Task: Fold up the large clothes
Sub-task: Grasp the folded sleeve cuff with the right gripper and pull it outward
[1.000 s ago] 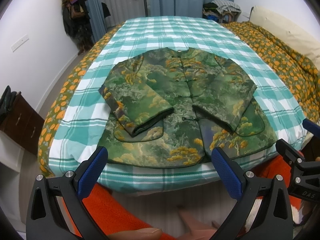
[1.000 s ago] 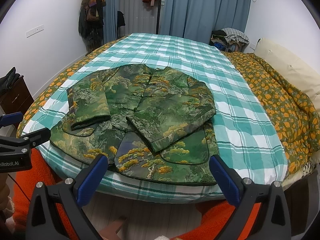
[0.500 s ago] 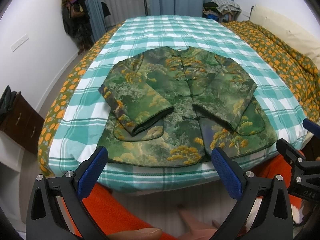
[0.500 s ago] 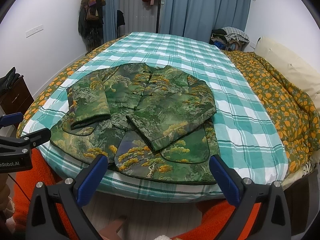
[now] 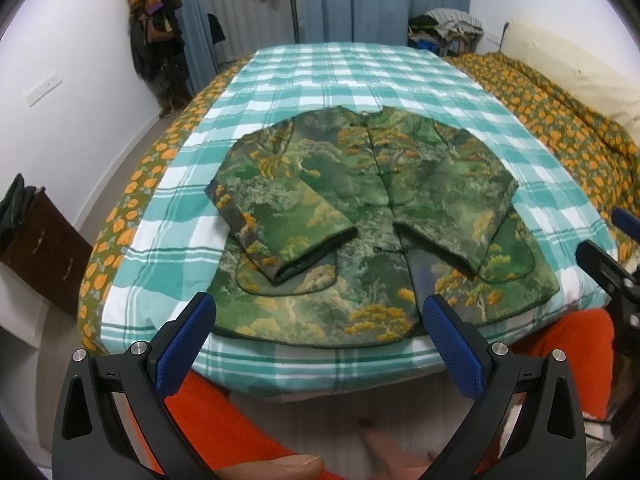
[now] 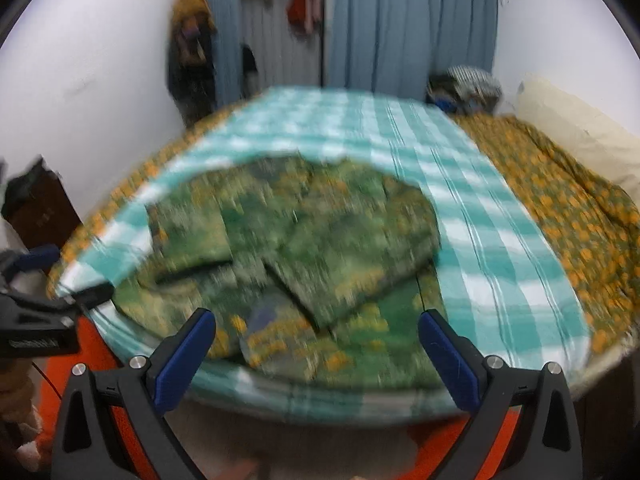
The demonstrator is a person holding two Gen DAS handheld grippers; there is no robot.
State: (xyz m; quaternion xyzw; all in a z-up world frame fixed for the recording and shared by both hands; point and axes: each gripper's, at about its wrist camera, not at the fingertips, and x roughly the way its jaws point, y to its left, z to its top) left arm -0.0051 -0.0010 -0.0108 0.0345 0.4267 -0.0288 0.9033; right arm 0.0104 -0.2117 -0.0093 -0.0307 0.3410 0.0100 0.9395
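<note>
A green jacket (image 5: 372,216) with yellow tree print lies flat on the teal checked bedspread (image 5: 360,76), front up, both sleeves folded in across the chest. Its hem lies along the near bed edge. My left gripper (image 5: 316,320) is open and empty, held just short of the hem. My right gripper (image 6: 316,336) is open and empty too, over the near edge of the jacket (image 6: 292,256); its view is blurred by motion. Each gripper shows at the side of the other's view.
An orange-flowered quilt (image 5: 568,120) and a cream pillow (image 5: 568,64) lie on the right of the bed. A dark wooden cabinet (image 5: 44,240) stands at the left. Clothes hang by blue curtains (image 5: 384,0) at the back. The floor below is orange.
Both grippers have moved down and closer to the near bed edge, the right one fast enough to blur its view. The jacket has not moved.
</note>
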